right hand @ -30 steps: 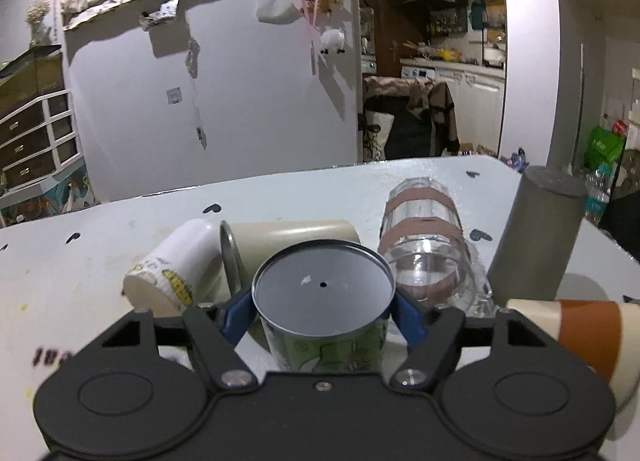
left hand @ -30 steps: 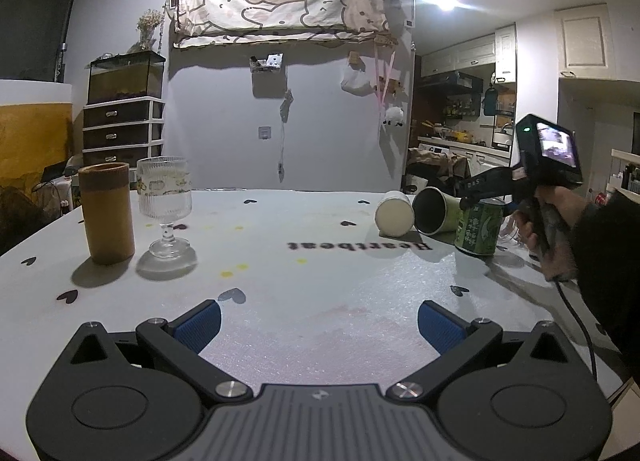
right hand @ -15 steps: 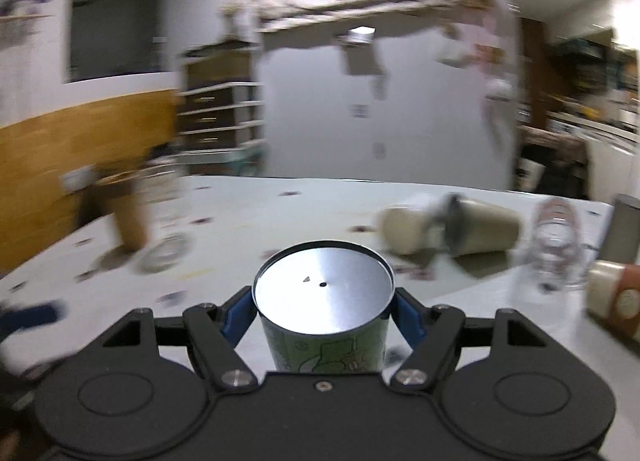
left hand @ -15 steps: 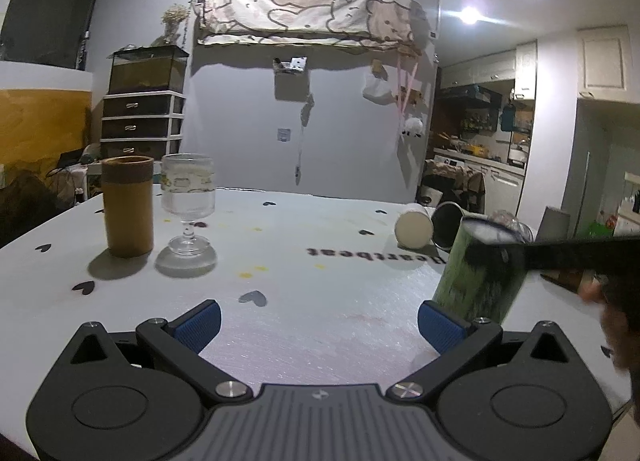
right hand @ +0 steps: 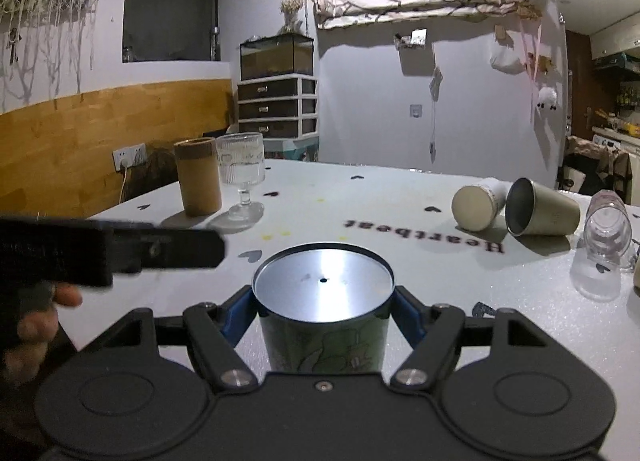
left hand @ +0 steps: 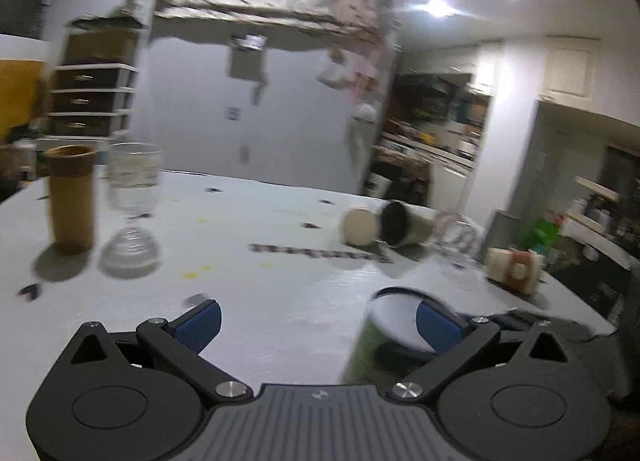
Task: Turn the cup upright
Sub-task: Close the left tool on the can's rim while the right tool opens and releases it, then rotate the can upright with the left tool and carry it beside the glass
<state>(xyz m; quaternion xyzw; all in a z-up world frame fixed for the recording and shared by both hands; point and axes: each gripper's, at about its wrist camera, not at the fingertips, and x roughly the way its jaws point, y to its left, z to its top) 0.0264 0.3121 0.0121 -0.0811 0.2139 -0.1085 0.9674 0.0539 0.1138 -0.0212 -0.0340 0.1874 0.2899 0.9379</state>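
Note:
My right gripper [right hand: 323,307] is shut on a green printed cup [right hand: 324,345], held upside down with its silver base [right hand: 323,287] facing up, above the white table [right hand: 380,197]. In the blurred left wrist view the same cup [left hand: 372,341] sits just inside my right blue pad [left hand: 438,327]. My left gripper [left hand: 318,321] is open and empty, low over the table's near edge. It shows in the right wrist view as a dark bar [right hand: 120,251] at the left.
A brown tumbler [right hand: 199,177] and a ribbed stemmed glass [right hand: 242,177] stand upright at the left. At the right lie a cream cup [right hand: 476,203], a steel cup [right hand: 540,213] and a clear glass [right hand: 606,233]. Another cup [left hand: 514,267] lies at the far right.
My right gripper has carried the green cup leftward and toward the near edge, away from the lying cups. The left gripper has swung right; the cup now sits between its fingers.

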